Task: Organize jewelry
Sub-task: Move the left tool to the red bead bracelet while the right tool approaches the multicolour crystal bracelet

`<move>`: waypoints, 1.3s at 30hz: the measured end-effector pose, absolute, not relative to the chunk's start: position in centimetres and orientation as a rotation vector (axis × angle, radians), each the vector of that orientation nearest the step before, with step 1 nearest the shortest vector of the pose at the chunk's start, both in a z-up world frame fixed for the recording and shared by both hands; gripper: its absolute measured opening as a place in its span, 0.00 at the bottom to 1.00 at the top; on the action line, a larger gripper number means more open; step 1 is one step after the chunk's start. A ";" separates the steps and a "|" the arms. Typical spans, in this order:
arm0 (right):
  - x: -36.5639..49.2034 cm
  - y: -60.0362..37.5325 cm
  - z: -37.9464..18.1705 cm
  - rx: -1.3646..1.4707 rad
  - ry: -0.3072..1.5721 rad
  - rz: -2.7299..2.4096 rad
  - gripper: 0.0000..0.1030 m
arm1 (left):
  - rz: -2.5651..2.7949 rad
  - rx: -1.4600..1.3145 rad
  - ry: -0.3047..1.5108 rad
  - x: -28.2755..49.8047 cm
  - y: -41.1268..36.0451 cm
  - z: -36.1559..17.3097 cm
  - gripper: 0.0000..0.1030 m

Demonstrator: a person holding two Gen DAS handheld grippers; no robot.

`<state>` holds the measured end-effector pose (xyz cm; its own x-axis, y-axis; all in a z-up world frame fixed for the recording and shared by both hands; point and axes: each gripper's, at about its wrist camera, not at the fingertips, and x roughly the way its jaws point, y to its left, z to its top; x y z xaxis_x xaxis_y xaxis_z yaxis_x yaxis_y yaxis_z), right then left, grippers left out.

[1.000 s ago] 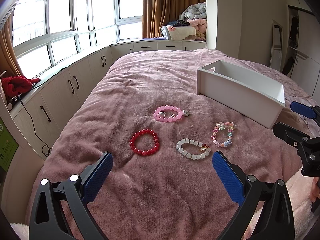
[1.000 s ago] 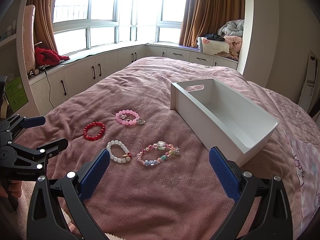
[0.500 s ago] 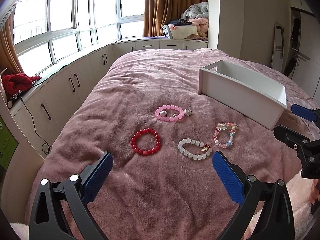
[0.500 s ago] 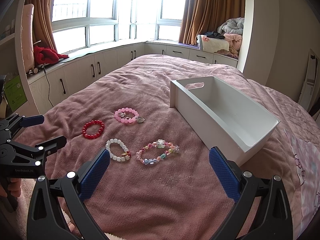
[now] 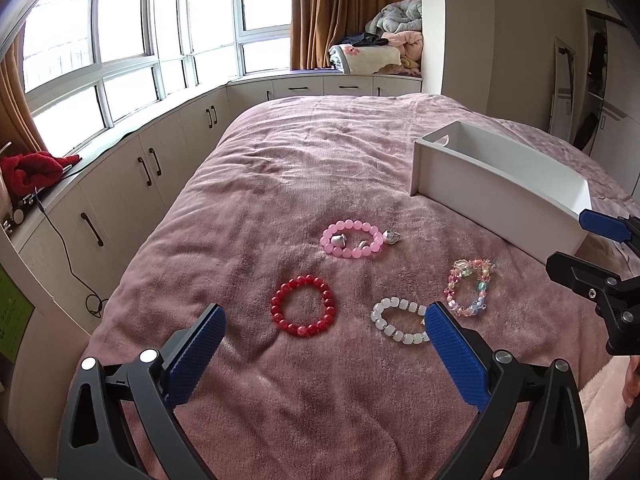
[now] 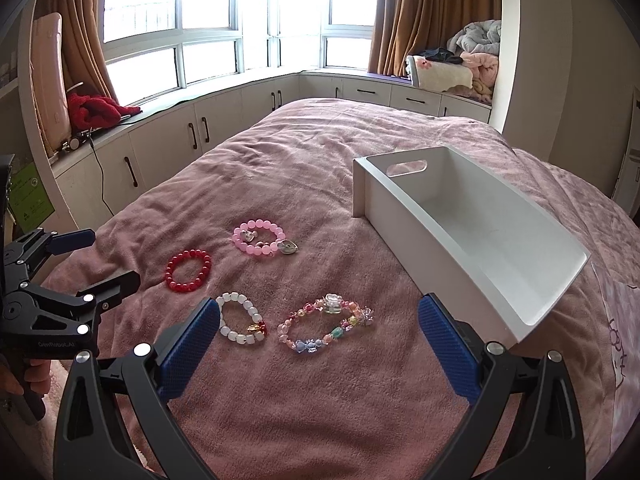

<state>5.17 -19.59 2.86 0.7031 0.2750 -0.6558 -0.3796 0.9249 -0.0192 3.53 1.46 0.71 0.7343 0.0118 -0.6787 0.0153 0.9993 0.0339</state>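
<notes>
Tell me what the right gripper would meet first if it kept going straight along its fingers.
Probably the multicolored charm bracelet: it lies on the pink blanket centred between the right gripper's open fingers, nearest ahead. Depth is uncertain; a steeper line would meet blanket first.

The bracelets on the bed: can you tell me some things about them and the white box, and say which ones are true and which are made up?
1. Four bracelets lie on the pink blanket. True: the red bracelet, pink bracelet, white bracelet and multicolored bracelet.
2. The white box already holds a bracelet. False: its inside looks bare.
3. The right gripper is open. True.
4. The left gripper is squeezing the red bracelet. False: its jaws are wide apart and hold nothing.
5. The multicolored bracelet lies closer to the box than the red one. True.
</notes>
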 end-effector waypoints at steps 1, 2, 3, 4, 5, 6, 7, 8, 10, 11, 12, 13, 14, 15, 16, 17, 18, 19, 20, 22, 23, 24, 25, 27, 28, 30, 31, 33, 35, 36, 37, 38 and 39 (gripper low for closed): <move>5.7 -19.5 2.7 -0.159 0.713 0.372 0.95 | -0.007 0.037 0.754 3.9 1.6 0.7 0.98; 6.3 -19.3 2.5 -0.162 0.726 0.379 0.95 | -0.011 0.041 0.762 4.4 1.6 0.8 0.98; 6.9 -19.2 2.3 -0.165 0.741 0.386 0.95 | -0.014 0.051 0.768 4.9 1.7 0.8 0.98; 7.4 -19.1 2.0 -0.169 0.754 0.393 0.95 | -0.017 0.065 0.774 5.4 1.7 0.8 0.98; 8.0 -19.0 1.7 -0.175 0.766 0.402 0.95 | -0.016 0.079 0.778 5.9 1.8 0.8 0.98; 8.5 -18.9 1.4 -0.180 0.779 0.412 0.95 | -0.017 0.093 0.787 6.5 1.9 0.7 0.98; 9.0 -18.8 1.1 -0.185 0.795 0.422 0.95 | -0.019 0.105 0.801 7.2 2.0 0.5 0.98; 9.5 -18.7 0.8 -0.189 0.808 0.434 0.95 | -0.023 0.113 0.812 7.8 2.3 0.2 0.98; 10.4 -18.4 0.3 -0.198 0.824 0.455 0.95 | -0.032 0.125 0.835 9.0 2.8 -0.3 0.98; 10.9 -18.3 0.1 -0.204 0.829 0.461 0.95 | -0.033 0.129 0.848 9.5 3.1 -0.7 0.98; 11.4 -18.2 -0.2 -0.213 0.834 0.464 0.94 | -0.031 0.128 0.858 10.0 3.6 -1.2 0.98; 11.8 -18.1 -0.5 -0.225 0.840 0.461 0.92 | -0.028 0.125 0.869 10.4 4.0 -1.6 0.98; 12.2 -18.1 -0.8 -0.236 0.847 0.459 0.90 | -0.028 0.116 0.880 10.8 4.5 -2.0 0.98; 12.6 -18.1 -1.1 -0.244 0.855 0.460 0.87 | -0.028 0.103 0.892 11.1 5.0 -2.4 0.98; 13.0 -18.1 -1.5 -0.250 0.866 0.459 0.84 | -0.027 0.090 0.903 11.4 5.4 -2.8 0.98; 13.3 -18.1 -1.9 -0.256 0.876 0.454 0.82 | -0.028 0.074 0.912 11.8 5.8 -3.3 0.98; 13.6 -18.2 -2.3 -0.261 0.886 0.445 0.79 | -0.025 0.062 0.922 12.1 6.2 -3.7 0.98; 13.9 -18.3 -2.7 -0.259 0.898 0.437 0.78 | -0.024 0.050 0.930 12.3 6.5 -4.1 0.98; 14.1 -18.5 -3.1 -0.249 0.909 0.433 0.77 | -0.024 0.042 0.939 12.6 6.8 -4.5 0.98; 14.4 -18.9 -3.9 -0.234 0.934 0.428 0.76 | -0.021 0.025 0.957 13.0 7.3 -5.2 0.98; 14.5 -19.0 -4.3 -0.236 0.944 0.422 0.76 | -0.015 0.016 0.968 13.2 7.6 -5.6 0.98; 14.6 -19.0 -4.6 -0.240 0.951 0.418 0.76 | -0.010 0.004 0.983 13.4 7.7 -6.0 0.98; 14.7 -19.0 -4.8 -0.243 0.959 0.415 0.75 | -0.008 -0.011 0.996 13.5 8.0 -6.4 0.98; 14.8 -19.2 -5.3 -0.241 0.976 0.404 0.73 | -0.012 -0.034 1.012 13.7 8.3 -7.1 0.98; 14.8 -19.4 -5.4 -0.233 0.982 0.395 0.72 | -0.011 -0.035 1.019 13.7 8.4 -7.5 0.97; 14.9 -19.9 -5.6 -0.208 0.992 0.384 0.72 | -0.012 -0.027 1.032 13.9 8.3 -8.1 0.91; 15.0 -20.1 -5.7 -0.197 0.998 0.383 0.71 | -0.014 -0.023 1.041 13.9 8.4 -8.4 0.89; 15.3 -20.4 -6.1 -0.178 1.014 0.393 0.68 | -0.013 -0.016 1.056 14.0 8.3 -8.9 0.76; 15.5 -20.4 -6.4 -0.169 1.027 0.398 0.66 | -0.018 -0.009 1.059 14.0 8.1 -9.2 0.73; 15.6 -20.4 -6.5 -0.168 1.035 0.398 0.65 | -0.023 -0.003 1.059 14.0 8.0 -9.3 0.71; 15.6 -20.4 -6.7 -0.168 1.041 0.398 0.63 | -0.029 0.006 1.058 14.0 7.9 -9.3 0.69; 15.7 -20.4 -6.8 -0.166 1.047 0.398 0.62 | -0.038 0.011 1.058 13.9 7.8 -9.3 0.63; 15.7 -20.4 -6.9 -0.162 1.054 0.397 0.61 | -0.053 0.010 1.056 13.8 7.7 -9.2 0.58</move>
<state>15.71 -20.38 -6.94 0.4309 0.2402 -0.8698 -0.3933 0.9176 0.0585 13.76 7.70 -9.24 0.4909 -0.0388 -0.8703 0.0481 0.9987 -0.0174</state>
